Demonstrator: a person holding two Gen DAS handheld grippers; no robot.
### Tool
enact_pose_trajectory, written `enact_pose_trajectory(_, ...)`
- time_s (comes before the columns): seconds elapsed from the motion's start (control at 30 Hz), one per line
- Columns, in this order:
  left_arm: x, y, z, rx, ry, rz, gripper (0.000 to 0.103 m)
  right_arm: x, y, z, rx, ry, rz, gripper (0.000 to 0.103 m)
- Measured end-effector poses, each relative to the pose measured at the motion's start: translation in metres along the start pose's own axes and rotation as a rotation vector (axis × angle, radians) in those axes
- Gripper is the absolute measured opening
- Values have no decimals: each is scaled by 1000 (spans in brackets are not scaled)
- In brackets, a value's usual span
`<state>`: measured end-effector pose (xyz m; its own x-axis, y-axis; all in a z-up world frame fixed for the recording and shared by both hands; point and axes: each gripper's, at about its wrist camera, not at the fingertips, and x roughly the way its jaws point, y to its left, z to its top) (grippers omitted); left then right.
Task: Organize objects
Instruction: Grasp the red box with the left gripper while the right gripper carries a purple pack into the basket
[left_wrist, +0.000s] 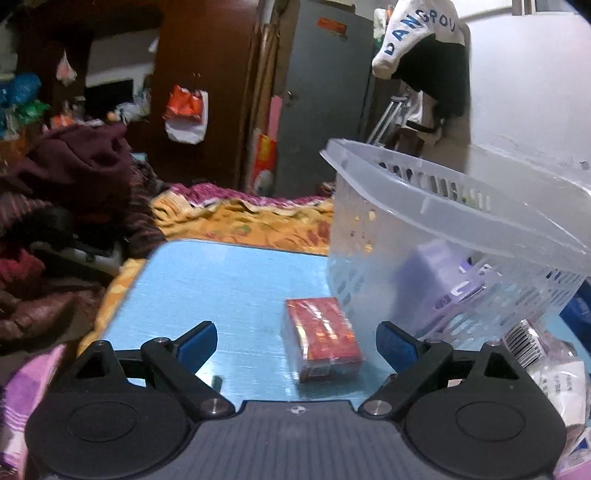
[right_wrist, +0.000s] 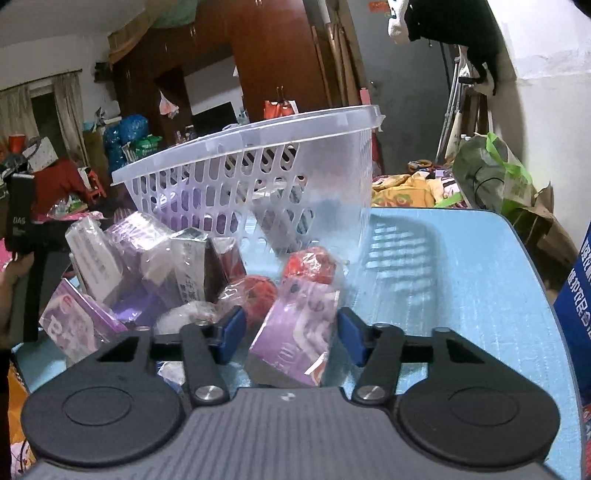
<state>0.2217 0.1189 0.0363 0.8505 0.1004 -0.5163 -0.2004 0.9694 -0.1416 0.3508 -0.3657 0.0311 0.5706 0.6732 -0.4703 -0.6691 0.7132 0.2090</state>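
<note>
Left tongs (left_wrist: 296, 341) gape around a red box (left_wrist: 320, 342); right tongs (right_wrist: 291, 334) flank a purple packet (right_wrist: 293, 341), contact unclear.

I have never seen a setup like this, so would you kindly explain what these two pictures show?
A person holds a two-finger gripper in each hand, and each carries a camera looking along its fingers. The left view shows the left gripper open over a red box on the blue table, not holding it. The right view shows the right gripper, its pads seemingly pressed on a purple packet. A tilted clear basket stands behind a pile of wrapped packets.
</note>
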Motion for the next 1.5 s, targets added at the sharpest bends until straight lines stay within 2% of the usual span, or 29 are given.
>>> enact_pose_trajectory(0.13,-5,5,-1,-27,-12,32,96,0,-1,1,10,-3,4,51)
enact_pose_trajectory(0.33,14,-1,0,-62,38,-43,95,-2,1,0,3,-9,6,51)
enact_pose_trajectory(0.53,22,2,-1,-74,63,13,92,-3,5,-1,-2,-10,7,50)
enact_pose_trajectory(0.63,24,0,0,-63,59,23,82,-4,6,-1,-5,-12,5,49)
enact_pose_trajectory(0.67,24,-1,0,-56,58,14,74,-4,6,-1,-5,-13,5,49)
enact_pose_trajectory(0.7,24,-2,0,-52,54,-3,56,-5,6,-2,-6,-17,5,49)
enact_pose_trajectory(0.73,22,-2,0,-53,47,-28,50,-5,6,-2,-6,-20,5,48)
enact_pose_trajectory(0.83,18,-6,-2,-8,29,-2,50,-8,6,-2,-3,-37,2,47)
enact_pose_trajectory(0.9,15,-4,-3,-10,25,-25,50,-9,6,-2,0,-50,-2,46)
enact_pose_trajectory(1.07,-13,8,-9,-53,-73,-62,50,-18,5,-4,5,-115,-11,45)
enact_pose_trajectory(1.17,-36,18,-14,-84,-136,-112,50,-23,8,-6,-4,-155,-28,44)
enact_pose_trajectory(1.33,-73,21,-24,-78,-238,-170,50,-32,10,-6,-4,-215,-62,44)
enact_pose_trajectory(1.5,-107,16,-22,-89,-330,-257,50,-65,26,10,-17,-313,-64,44)
